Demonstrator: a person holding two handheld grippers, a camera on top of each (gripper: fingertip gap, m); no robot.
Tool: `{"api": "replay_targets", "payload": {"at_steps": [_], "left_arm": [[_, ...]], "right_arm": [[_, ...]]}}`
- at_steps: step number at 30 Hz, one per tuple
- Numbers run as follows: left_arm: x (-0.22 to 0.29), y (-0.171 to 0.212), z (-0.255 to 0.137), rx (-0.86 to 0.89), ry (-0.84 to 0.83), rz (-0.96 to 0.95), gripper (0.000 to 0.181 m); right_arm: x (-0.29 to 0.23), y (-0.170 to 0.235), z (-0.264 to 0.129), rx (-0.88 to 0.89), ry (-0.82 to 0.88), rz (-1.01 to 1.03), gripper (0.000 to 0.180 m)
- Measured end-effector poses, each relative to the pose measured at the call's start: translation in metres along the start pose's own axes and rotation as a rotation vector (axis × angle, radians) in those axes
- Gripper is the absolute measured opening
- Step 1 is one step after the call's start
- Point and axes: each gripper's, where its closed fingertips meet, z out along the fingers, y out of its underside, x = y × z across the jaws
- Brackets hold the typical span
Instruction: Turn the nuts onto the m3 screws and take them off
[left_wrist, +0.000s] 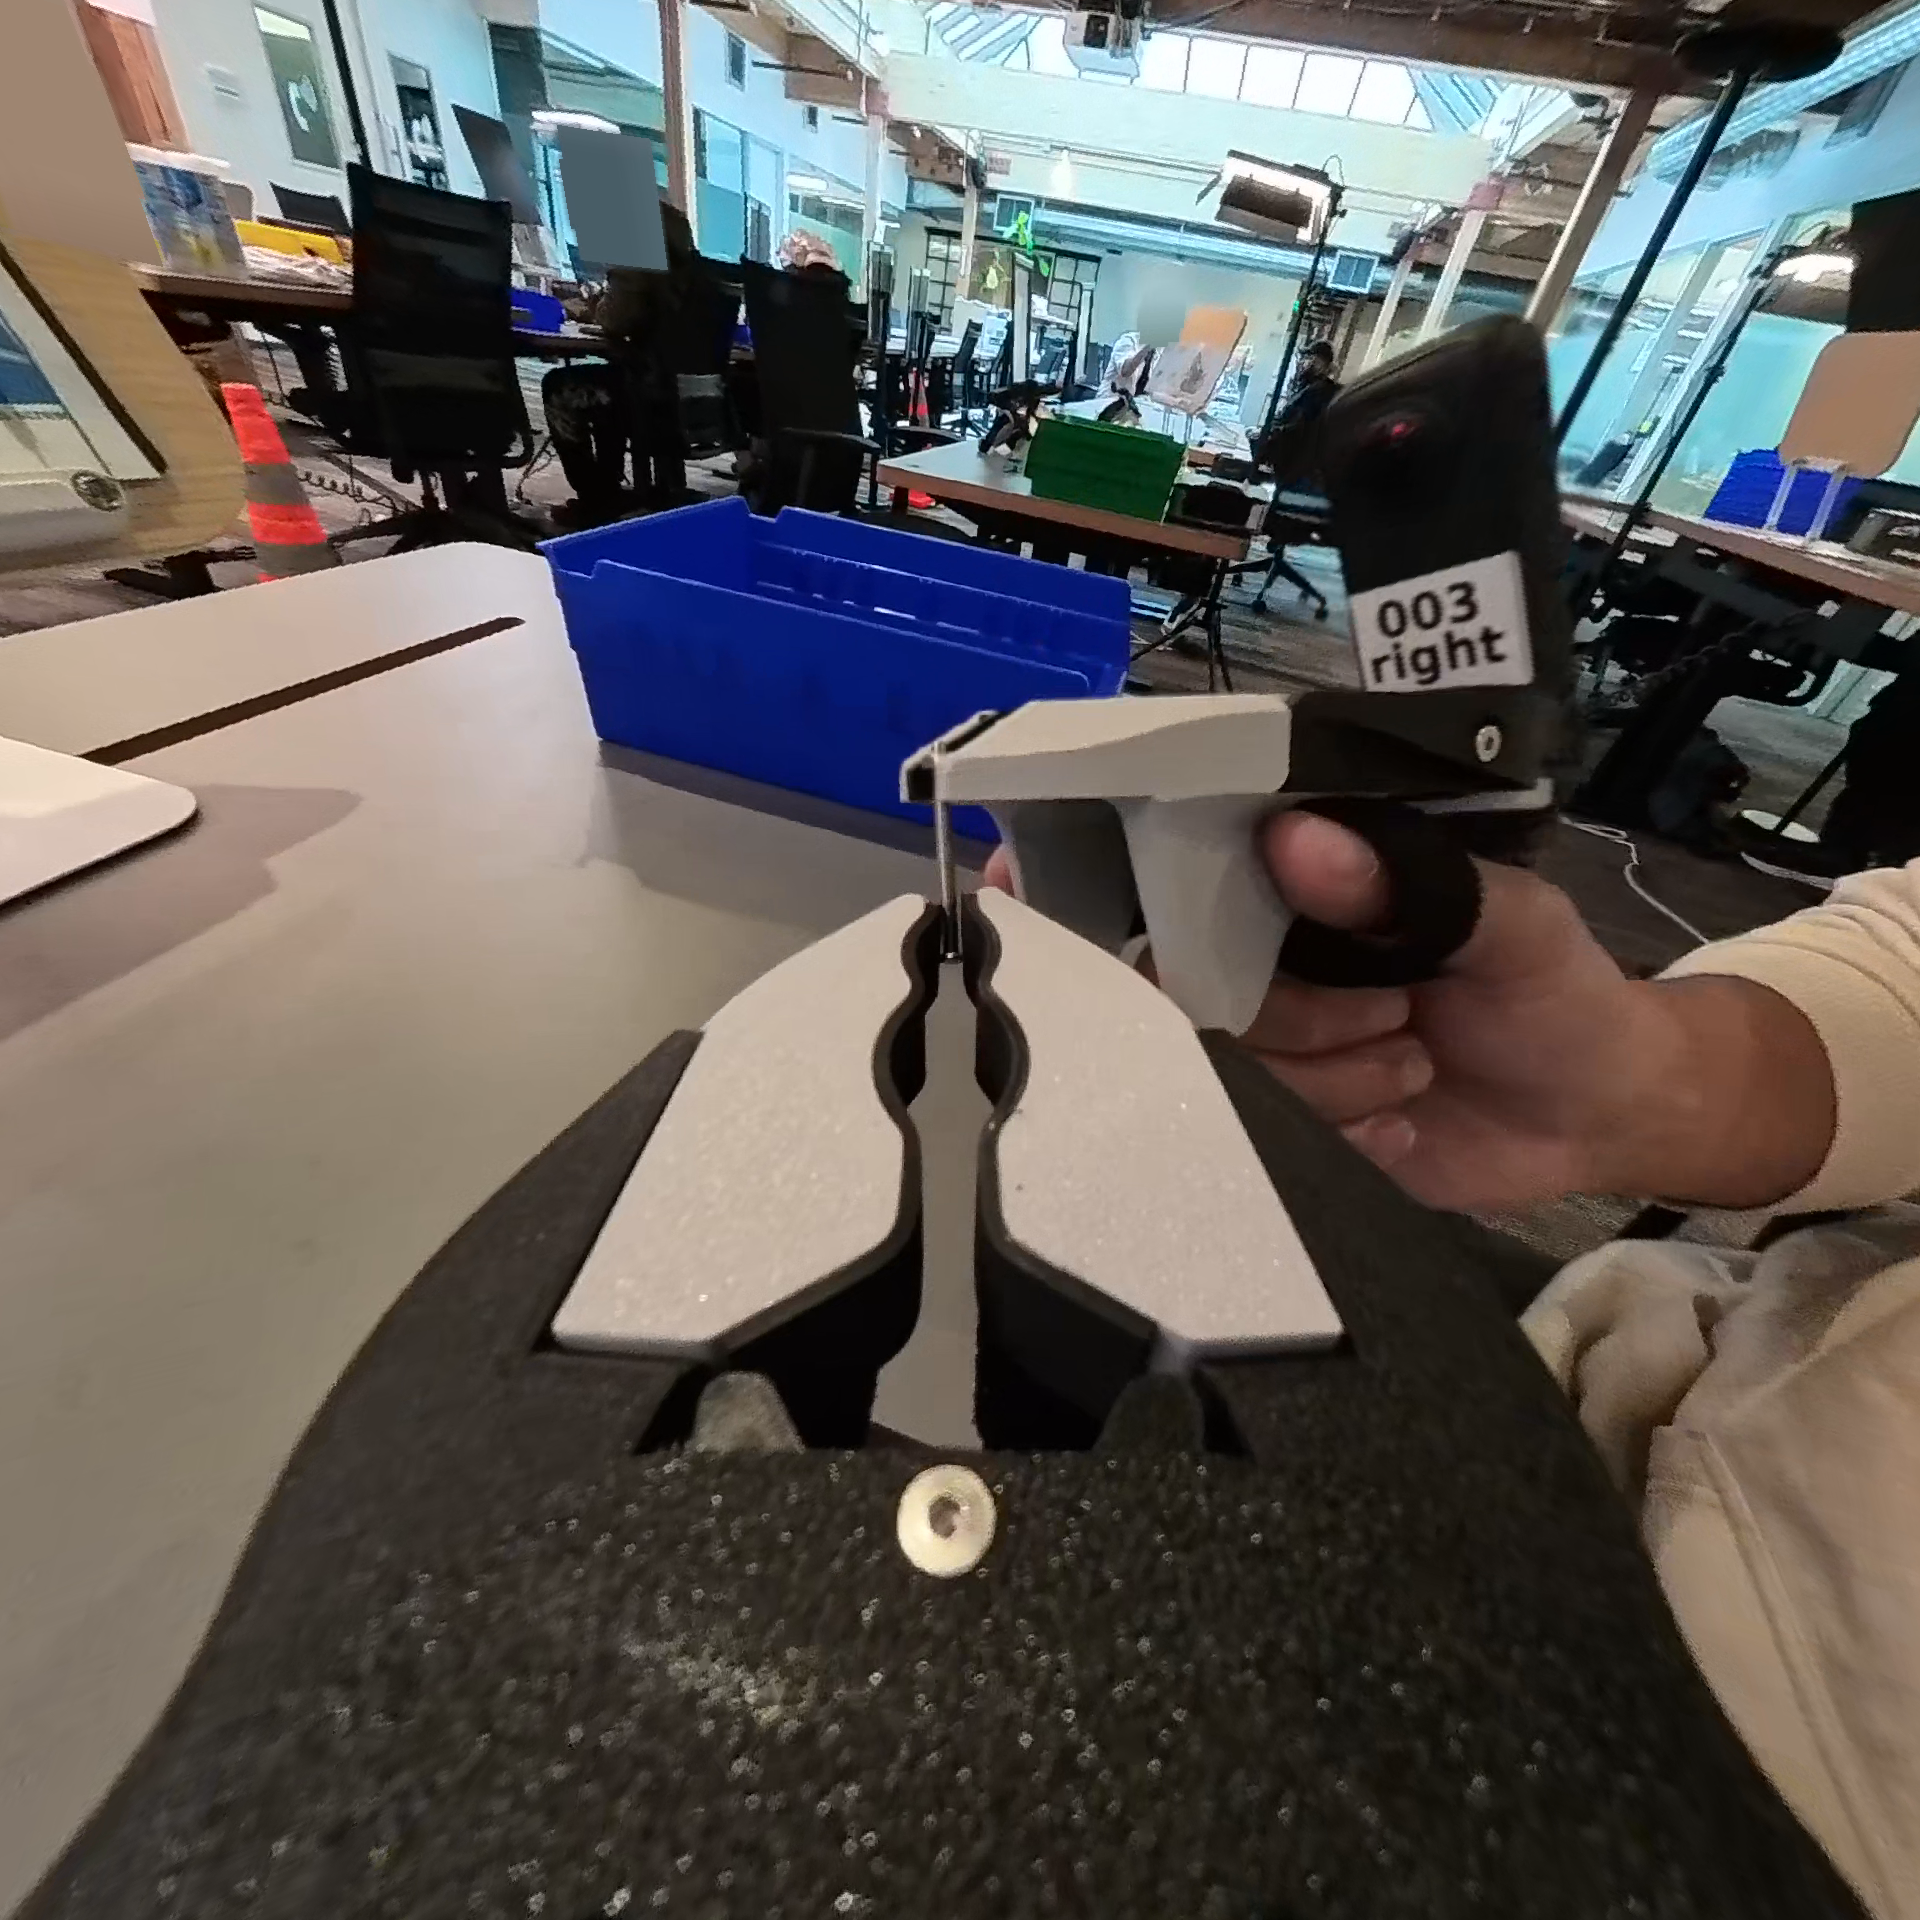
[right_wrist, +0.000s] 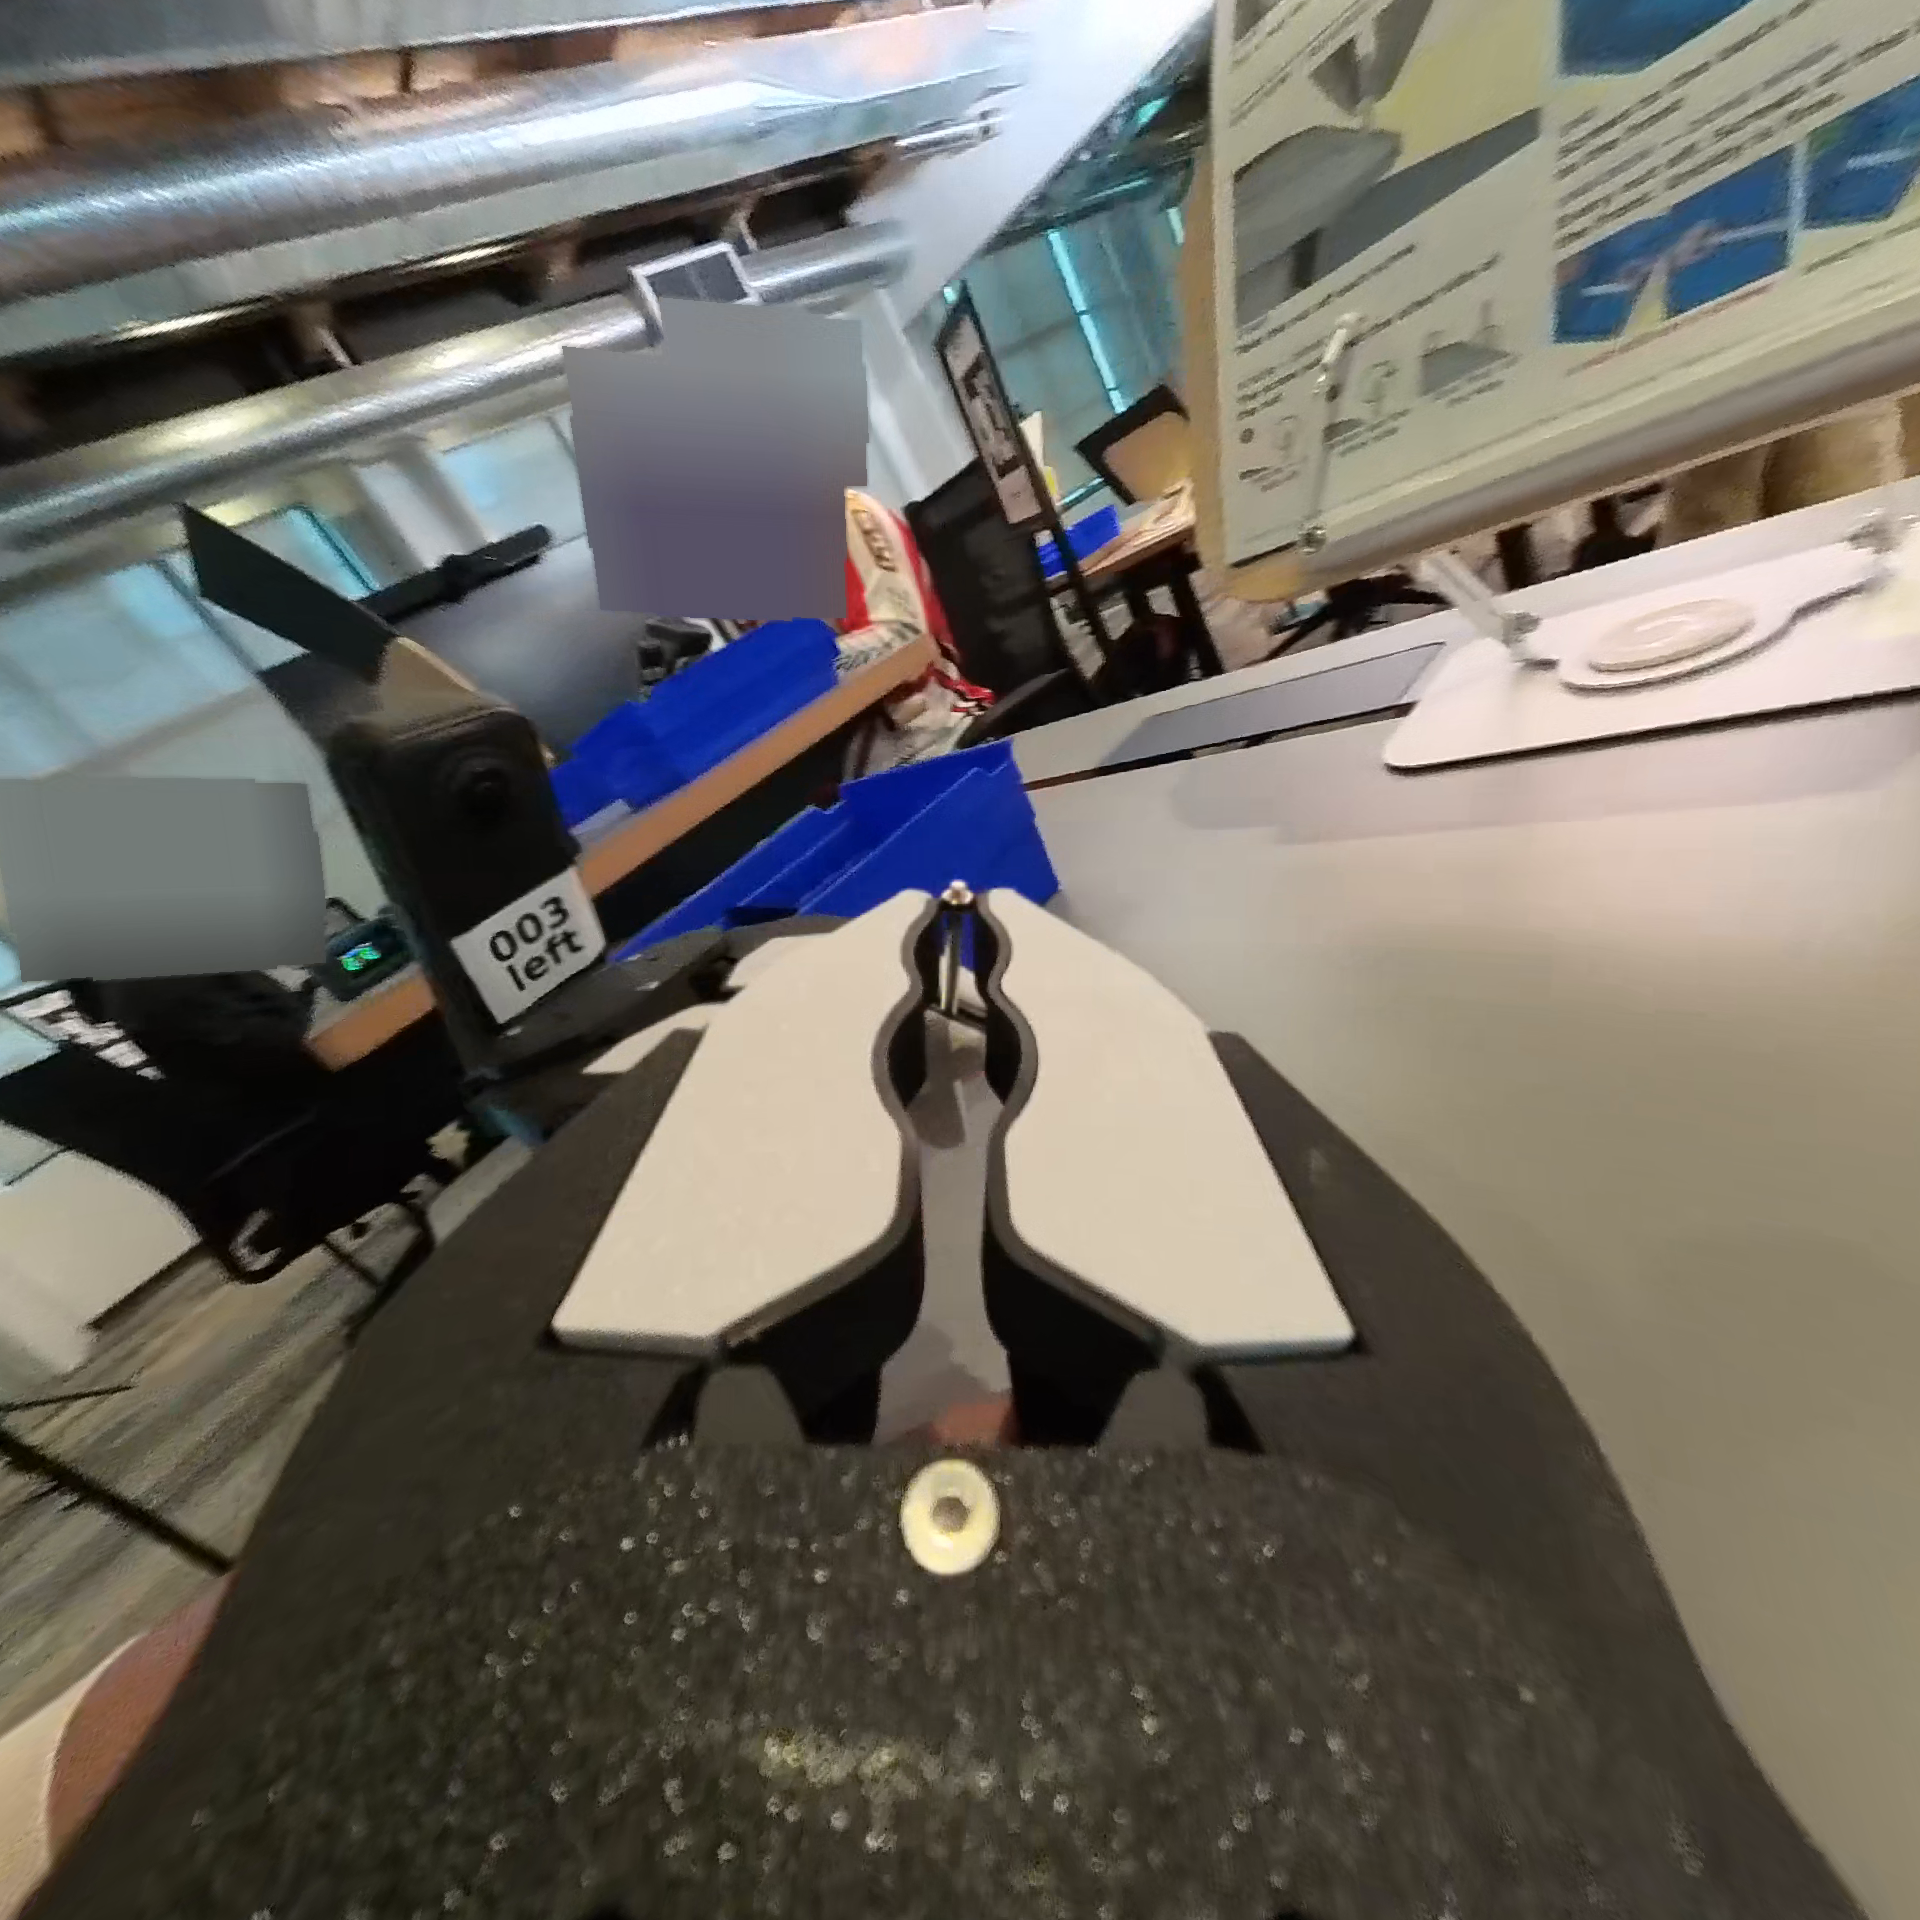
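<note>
A: L claw status?

B: Tips nearly together, pinched on the lower end of the m3 screw. Screw stands approx upright, above the desk, not touching it.

A: And the R claw?

B: Comes in from the right in the left wrist view, held by a hand w/ a cream sleeve. Its tips are closed on the top end of the same screw. So both claws have it, one at each end.

A: R wrist view agree?

B: Yes. R claw fingers closed to a thin gap, screw running back between the tips, small rounded end sticking out just past them. L claw's body sits just left of it w/ its black camera.

A: Nuts?

B: Can't tell. Something dark at the screw's lower end inside the L tips, too small to say if it's a nut.

A: Anything else on the desk?

B: Blue bin beyond the claws, near the far edge; can't see inside. White flat base plate of a stand off to the side, well apart from the claws, w/ a printed sheet clipped above it. Bin also shows in R view, behind the tips.
</note>
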Motion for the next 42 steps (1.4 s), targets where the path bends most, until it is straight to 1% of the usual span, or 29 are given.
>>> {"api": "replay_targets", "payload": {"at_steps": [3,4,5,7,10,11,12,14,15,17,21,24,27,30,36,42], "left_arm": [[0.002,0.001,0.001,-0.004,0.007,0.001,0.003],[0.002,-0.001,0.0,0.005,0.011,-0.005,0.003],[0.002,-0.003,-0.001,0.017,0.02,-0.014,0.003],[0.003,-0.006,-0.004,0.033,0.035,-0.029,0.003],[0.008,-0.011,-0.008,0.06,0.094,-0.064,0.003],[0.011,-0.012,-0.009,0.069,0.119,-0.077,0.003],[0.014,-0.013,-0.01,0.074,0.148,-0.088,0.003],[0.018,-0.014,-0.01,0.076,0.169,-0.084,0.003],[0.021,-0.013,-0.01,0.07,0.184,-0.083,0.003],[0.025,-0.013,-0.009,0.068,0.201,-0.08,0.003],[0.031,-0.014,-0.008,0.081,0.237,-0.093,0.003],[0.032,-0.013,-0.008,0.08,0.244,-0.096,0.003],[0.03,-0.014,-0.008,0.088,0.239,-0.101,0.003],[0.026,-0.014,-0.009,0.086,0.22,-0.098,0.003],[0.015,-0.008,-0.005,0.038,0.114,-0.029,0.003],[-0.001,0.001,-0.003,-0.019,-0.013,0.044,0.003]], "right_arm": [[-0.003,0.001,-0.001,-0.019,0.01,-0.039,0.005],[-0.006,-0.001,-0.002,-0.019,-0.021,-0.046,0.007],[-0.009,-0.003,-0.004,-0.021,-0.071,-0.053,0.015],[-0.002,-0.009,-0.009,-0.023,-0.117,-0.082,0.026],[-0.006,-0.024,-0.021,-0.004,-0.389,-0.08,0.024],[-0.007,-0.024,-0.024,-0.037,-0.499,-0.068,0.024],[-0.004,-0.024,-0.024,-0.075,-0.57,-0.034,0.028],[-0.013,-0.023,-0.033,-0.16,-0.794,0.057,0.025],[-0.014,-0.025,-0.032,-0.174,-0.842,0.086,0.025],[-0.019,-0.022,-0.029,-0.176,-0.908,0.067,0.021],[-0.029,-0.012,-0.02,-0.211,-1.0,0.142,0.021],[-0.034,-0.007,-0.018,-0.201,-1.028,0.16,0.016],[-0.034,-0.005,-0.018,-0.184,-1.025,0.161,0.005],[-0.033,-0.004,-0.016,-0.169,-0.984,0.154,0.004],[-0.025,-0.001,-0.006,-0.117,-0.783,0.137,0.004],[-0.012,0.006,0.004,-0.071,-0.488,0.099,0.004]]}}
